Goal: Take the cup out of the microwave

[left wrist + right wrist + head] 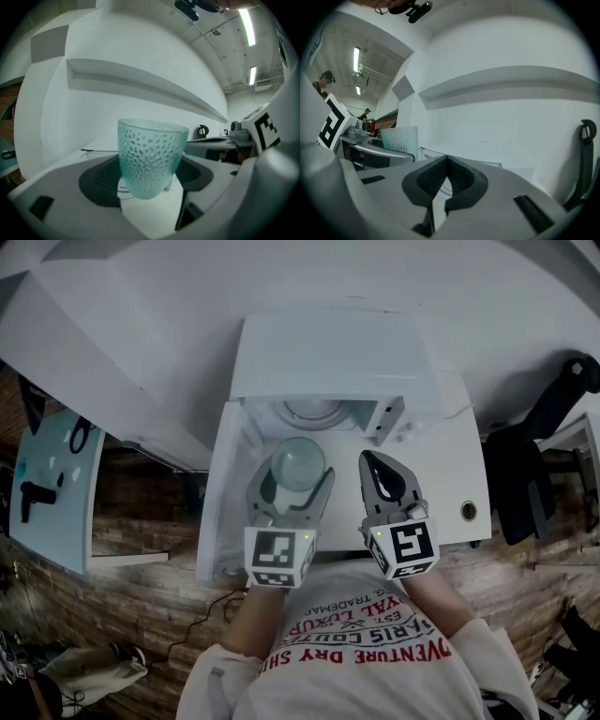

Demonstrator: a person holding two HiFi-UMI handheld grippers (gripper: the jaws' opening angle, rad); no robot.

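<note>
— Progress on the cup (298, 461)?

— Most of it looks done. The microwave (328, 352) stands with its door (221, 493) swung open. The turntable (312, 412) inside looks bare, and the cup is in front of the cavity, outside it.

— What has hold of it?

— The left hand-held gripper (298, 472). Its 2 jaws stand wide, 1 on each side of the frosted green cup, and they press on its wall. The cup sits upright between the pads. I cannot tell whether its base rests on anything. The right hand-held gripper (368, 461) is just beside it, with its jaws closed together on nothing.

— So what is left?

— By my reckoning, only carrying the cup away and setting it down somewhere, and perhaps shutting the door. The task itself asks for no more than the removal.

— And the room?

— A white desk (455, 493) carries the microwave against a white wall with 1 long shelf (140, 79). The floor (141, 606) looks like wood planking. A black chair (539, 465) stands at the right, and strip lights (246, 26) run along the ceiling.
</note>
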